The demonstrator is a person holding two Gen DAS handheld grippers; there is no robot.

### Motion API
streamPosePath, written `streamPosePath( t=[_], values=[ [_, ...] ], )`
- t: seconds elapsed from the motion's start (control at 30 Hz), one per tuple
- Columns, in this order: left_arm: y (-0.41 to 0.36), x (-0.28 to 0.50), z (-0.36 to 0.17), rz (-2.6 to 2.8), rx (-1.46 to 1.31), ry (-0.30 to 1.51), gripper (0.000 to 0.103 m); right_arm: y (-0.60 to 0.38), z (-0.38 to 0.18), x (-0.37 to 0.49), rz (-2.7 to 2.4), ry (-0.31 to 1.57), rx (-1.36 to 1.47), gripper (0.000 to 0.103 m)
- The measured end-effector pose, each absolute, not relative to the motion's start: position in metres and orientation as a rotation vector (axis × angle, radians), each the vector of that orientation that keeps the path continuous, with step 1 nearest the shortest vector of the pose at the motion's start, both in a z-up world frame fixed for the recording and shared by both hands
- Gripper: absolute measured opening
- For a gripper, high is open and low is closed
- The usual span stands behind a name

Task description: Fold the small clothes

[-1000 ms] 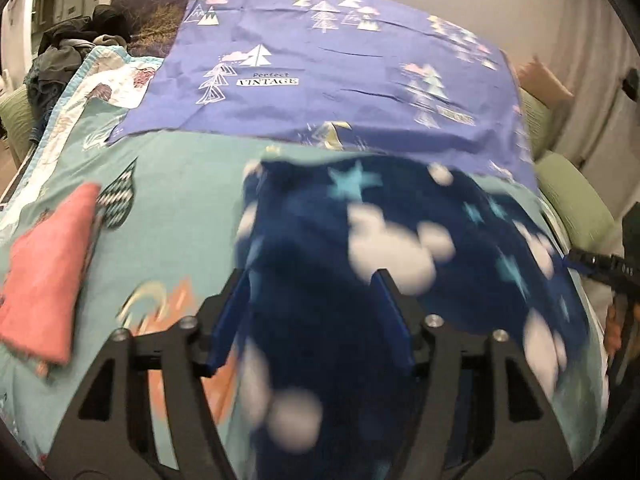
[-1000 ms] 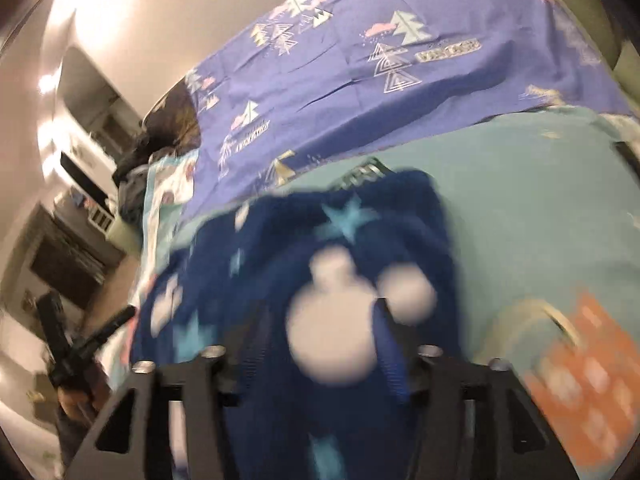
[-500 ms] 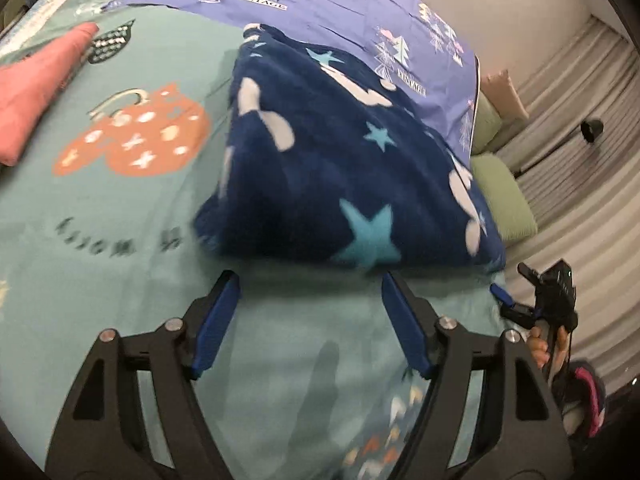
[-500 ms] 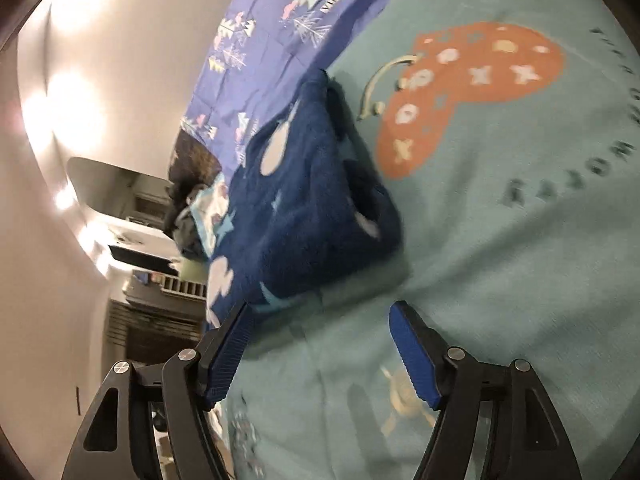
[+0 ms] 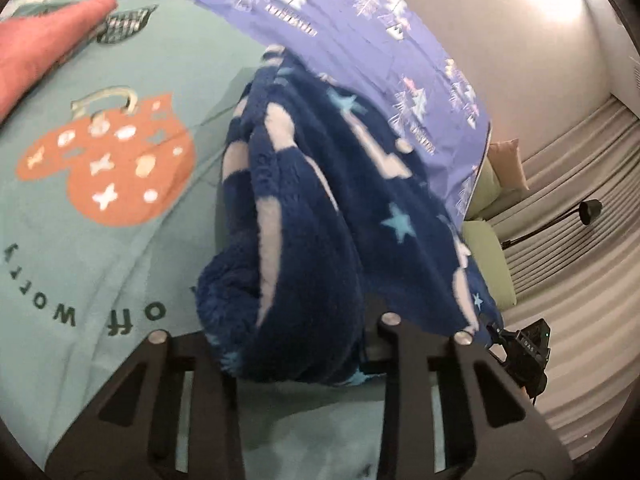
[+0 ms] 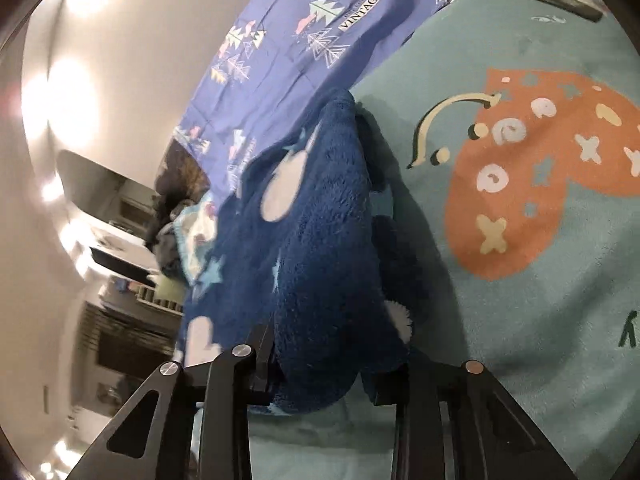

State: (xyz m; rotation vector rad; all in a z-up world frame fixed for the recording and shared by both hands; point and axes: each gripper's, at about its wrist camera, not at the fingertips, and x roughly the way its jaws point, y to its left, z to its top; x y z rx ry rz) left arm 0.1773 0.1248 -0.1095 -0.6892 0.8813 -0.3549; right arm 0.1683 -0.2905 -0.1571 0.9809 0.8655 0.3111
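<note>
A dark blue fleece garment (image 5: pixel 320 208) with white shapes and light blue stars lies bunched on the teal bedspread (image 5: pixel 80 264). In the left wrist view its near end fills the space between the jaws of my left gripper (image 5: pixel 296 344), whose fingertips are hidden by the cloth. In the right wrist view the same garment (image 6: pixel 320 248) fills the jaws of my right gripper (image 6: pixel 320 384), fingertips also hidden. The jaws of both stand apart around thick fleece. The right gripper also shows at the left wrist view's right edge (image 5: pixel 524 348).
A purple sheet (image 5: pixel 360 40) with tree prints lies behind the garment. A folded pink cloth (image 5: pixel 36 40) sits at the far left. An orange heart print (image 6: pixel 540 176) marks the bedspread. A green cushion (image 5: pixel 488 256) and a floor lamp (image 5: pixel 576 216) stand beyond the bed's edge.
Both grippers were open and short of the garment half a second ago. Now both have moved forward, and the near end of the fleece sits between the jaws of each.
</note>
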Motion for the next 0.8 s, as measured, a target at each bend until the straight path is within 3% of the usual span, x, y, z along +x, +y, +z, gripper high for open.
streamPosePath(
  t=[0.07,0.27,0.57,0.8],
  values=[
    [0.124,0.169,-0.093,-0.379,-0.674,0.851,0.032,-0.293,-0.136,0.156,0.303,0.829,0.925,0.018],
    [0.122,0.107,-0.055,-0.454,-0.558,0.83,0.032,-0.291,-0.082,0.076,0.3,0.801,0.791,0.016],
    [0.134,-0.022,-0.089,-0.428,-0.48,0.921,0.035,-0.271,-0.109,-0.081,0.193,0.961,0.751,0.016],
    [0.14,-0.046,-0.072,-0.312,-0.372,0.874,0.045,-0.278,-0.08,-0.107,0.01,0.906,0.572,0.027]
  ],
)
